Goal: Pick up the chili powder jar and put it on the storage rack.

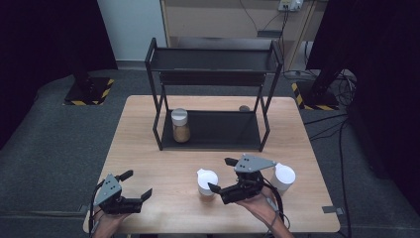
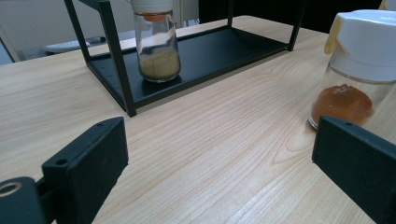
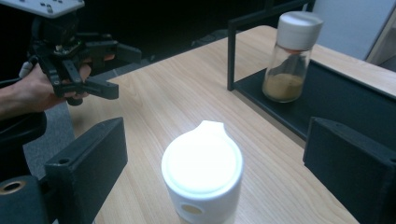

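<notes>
Wooden table [image 1: 148, 148]: carries a black two-tier rack [image 1: 213, 94] at its far edge, one tan-filled jar [image 1: 180, 125] at the lower shelf's left end. Near edge: white-capped spice jar [image 1: 206, 184], orange contents, upright between the spread jaws of right gripper [image 1: 221, 175], ungrasped. Left gripper [image 1: 137, 185]: released, idle near the left corner. Step judged: approach for pickup; next, close on the jar, lift it towards the shelf.

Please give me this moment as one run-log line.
right gripper: open, at white-lidded jar | left gripper: open, idle | rack: one jar
</notes>
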Tool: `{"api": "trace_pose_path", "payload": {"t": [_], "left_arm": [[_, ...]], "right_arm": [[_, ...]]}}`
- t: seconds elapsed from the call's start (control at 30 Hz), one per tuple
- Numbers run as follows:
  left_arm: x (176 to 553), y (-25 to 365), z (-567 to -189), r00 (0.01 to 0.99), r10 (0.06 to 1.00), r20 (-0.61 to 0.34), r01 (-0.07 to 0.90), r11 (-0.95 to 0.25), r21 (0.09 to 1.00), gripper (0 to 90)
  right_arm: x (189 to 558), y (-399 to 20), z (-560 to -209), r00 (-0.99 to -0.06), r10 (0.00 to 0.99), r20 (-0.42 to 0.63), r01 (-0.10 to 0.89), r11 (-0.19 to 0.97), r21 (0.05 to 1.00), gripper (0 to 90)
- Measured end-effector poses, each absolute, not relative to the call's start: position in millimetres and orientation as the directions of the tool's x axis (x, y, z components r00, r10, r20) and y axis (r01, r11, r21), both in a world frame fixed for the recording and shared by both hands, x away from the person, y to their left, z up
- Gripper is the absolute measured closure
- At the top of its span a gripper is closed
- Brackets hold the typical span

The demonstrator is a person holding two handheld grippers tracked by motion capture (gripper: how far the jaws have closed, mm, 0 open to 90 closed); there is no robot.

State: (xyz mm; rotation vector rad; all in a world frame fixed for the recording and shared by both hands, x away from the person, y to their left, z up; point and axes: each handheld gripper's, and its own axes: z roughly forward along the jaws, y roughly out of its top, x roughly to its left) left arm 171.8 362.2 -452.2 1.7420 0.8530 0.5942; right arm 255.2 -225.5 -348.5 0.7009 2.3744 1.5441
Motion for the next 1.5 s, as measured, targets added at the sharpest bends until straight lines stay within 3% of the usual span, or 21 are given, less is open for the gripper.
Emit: {"api": "trace_pose_path", "payload": {"t": [0.87, 1.1, 1.17, 1.5], "left_arm": [[172.5, 362.2, -452.1, 0.626, 0.779, -0.015, 0.259, -0.190, 0.947, 2.9], [172.5, 362.0, -452.0, 0.627, 0.779, -0.015, 0.260, -0.191, 0.947, 2.9], [172.5, 362.0, -452.0, 0.627, 0.779, -0.015, 0.259, -0.191, 0.947, 2.9], [172.7, 361.7, -451.8, 0.629, 0.777, -0.015, 0.261, -0.193, 0.946, 2.9]], "right_arm": [[269.1, -181.1, -384.0, -0.861, 0.503, 0.074, 0.319, 0.421, 0.849, 11.3], [266.1, -178.2, -393.3, -0.855, 0.514, 0.060, 0.316, 0.427, 0.848, 20.9], [261.3, -179.0, -395.7, -0.850, 0.524, 0.040, 0.298, 0.418, 0.858, 28.4], [256.8, -178.3, -395.2, -0.849, 0.528, 0.001, 0.269, 0.431, 0.861, 30.9]]}}
